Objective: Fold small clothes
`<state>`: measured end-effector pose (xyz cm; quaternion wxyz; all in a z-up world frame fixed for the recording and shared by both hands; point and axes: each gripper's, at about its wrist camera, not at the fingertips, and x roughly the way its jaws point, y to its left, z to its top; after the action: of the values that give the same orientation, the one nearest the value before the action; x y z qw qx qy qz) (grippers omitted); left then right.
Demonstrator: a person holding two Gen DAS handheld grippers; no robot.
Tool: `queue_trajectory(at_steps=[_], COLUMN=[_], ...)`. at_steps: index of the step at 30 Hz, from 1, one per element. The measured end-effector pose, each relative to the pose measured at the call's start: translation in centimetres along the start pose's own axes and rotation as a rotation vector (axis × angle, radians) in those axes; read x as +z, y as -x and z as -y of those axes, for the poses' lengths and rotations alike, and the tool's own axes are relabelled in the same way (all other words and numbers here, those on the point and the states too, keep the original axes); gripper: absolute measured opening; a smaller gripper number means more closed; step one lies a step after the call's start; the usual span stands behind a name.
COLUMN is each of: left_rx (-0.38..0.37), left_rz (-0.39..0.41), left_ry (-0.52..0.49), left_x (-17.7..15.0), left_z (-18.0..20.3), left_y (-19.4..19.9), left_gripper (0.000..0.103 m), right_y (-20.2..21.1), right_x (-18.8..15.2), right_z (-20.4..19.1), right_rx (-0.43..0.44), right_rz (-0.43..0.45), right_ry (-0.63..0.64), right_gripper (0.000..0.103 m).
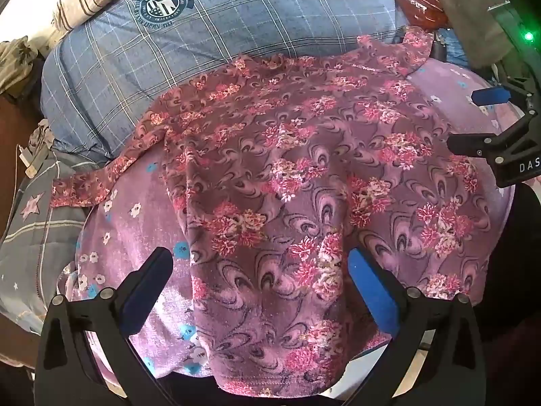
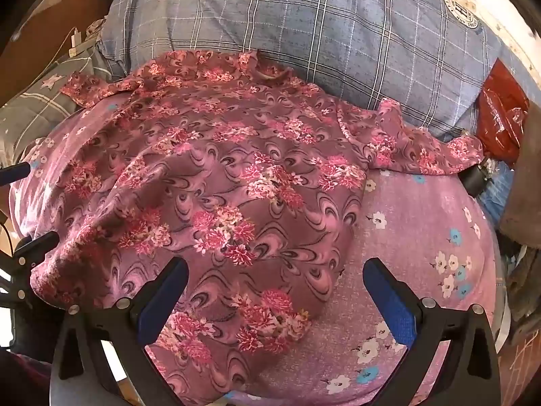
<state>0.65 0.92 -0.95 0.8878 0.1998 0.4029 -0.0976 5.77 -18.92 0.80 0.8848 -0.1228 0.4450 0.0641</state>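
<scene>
A small maroon top with pink flowers [image 1: 304,169] lies spread on a lilac flowered sheet [image 1: 135,237], neck toward the pillow and sleeves out to both sides. My left gripper [image 1: 260,274] hovers open over the near hem, its blue pads wide apart and not pressing the cloth. In the right wrist view the same top [image 2: 219,176] fills the middle. My right gripper [image 2: 275,280] is open above the top's near right edge, one finger over the top and one over the bare sheet [image 2: 422,223]. Each gripper shows at the edge of the other's view: the right gripper [image 1: 487,121] and the left gripper [image 2: 23,206].
A blue plaid pillow [image 1: 203,44] lies behind the top. A red plastic bag [image 2: 500,118] sits at the far right beside dark cloth [image 1: 473,17]. A grey star-patterned quilt [image 1: 30,223] and a white charger with cable [image 1: 28,162] lie to the left.
</scene>
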Motion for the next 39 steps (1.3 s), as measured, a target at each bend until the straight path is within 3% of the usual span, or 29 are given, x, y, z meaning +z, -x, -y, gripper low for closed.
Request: queue_trajectory(at_steps=[18,39], left_rx=[-0.018,-0.008], left_rz=[-0.007,-0.008], left_ry=[0.061,0.066], left_x=[0.3,0.2], left_z=[-1.5,-1.7], left_y=[0.2,0.2], left_gripper=[0.103,0.103], right_y=[0.3,0.6], right_x=[-0.1,-0.2], right_z=[0.0,-0.2], right_rx=[0.010,0.004], right_rz=[0.011,0.034], right_ry=[-0.012,-0.004], right_gripper=[0.103,0.103])
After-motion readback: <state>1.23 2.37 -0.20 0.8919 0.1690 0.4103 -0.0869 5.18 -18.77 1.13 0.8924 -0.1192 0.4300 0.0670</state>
